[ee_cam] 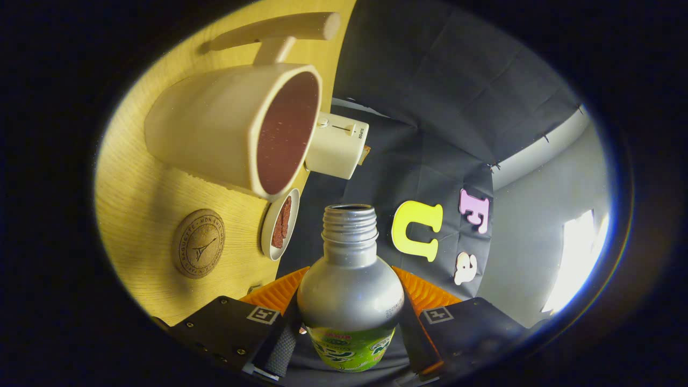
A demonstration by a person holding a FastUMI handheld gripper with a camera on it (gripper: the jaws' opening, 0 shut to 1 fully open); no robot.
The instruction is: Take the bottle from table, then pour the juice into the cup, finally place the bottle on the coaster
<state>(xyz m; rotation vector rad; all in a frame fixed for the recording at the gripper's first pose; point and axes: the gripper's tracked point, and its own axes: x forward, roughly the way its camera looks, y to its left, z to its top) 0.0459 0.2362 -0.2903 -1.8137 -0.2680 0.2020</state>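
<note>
One step looks done, the pick-up. Going left to right: the coaster [199,251] lies bare on the counter [140,204]; the cup [236,126] beside it already holds dark liquid; the uncapped bottle [350,290] sits pinched between the tongs [349,344], rolled sideways, its mouth near the cup's rim. Pouring seems under way or ending. Setting the bottle on the coaster remains.
</note>
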